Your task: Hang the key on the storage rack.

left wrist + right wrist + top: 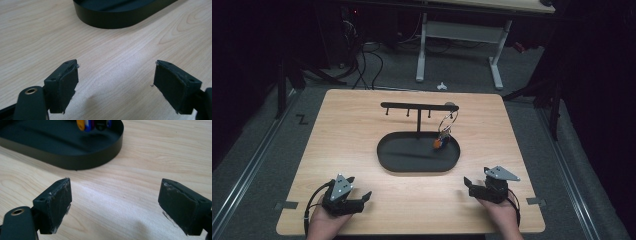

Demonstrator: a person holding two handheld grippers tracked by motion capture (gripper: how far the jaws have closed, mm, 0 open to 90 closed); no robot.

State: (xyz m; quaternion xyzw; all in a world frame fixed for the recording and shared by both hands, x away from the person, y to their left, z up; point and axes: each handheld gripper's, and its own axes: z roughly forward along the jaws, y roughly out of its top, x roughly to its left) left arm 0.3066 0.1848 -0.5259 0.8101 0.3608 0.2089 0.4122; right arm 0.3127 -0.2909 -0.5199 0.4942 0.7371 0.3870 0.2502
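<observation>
Light wooden table [362, 120] w/ black oval metal tray [387, 155] and black T-shaped hook stand [418, 106] mid-table; left gripper [362, 197] and right gripper [472, 184] rest near the front edge — both released, jaws wide, empty. Silver ring of keys w/ coloured fobs [445, 131] hangs off the stand's right end, over the tray — prob. light, stiff, slippery and swingy, so pinch the ring's wire.

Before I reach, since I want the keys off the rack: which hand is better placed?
Right. The keys hang at the rack's right end, nearer the right tool, which is open.
</observation>
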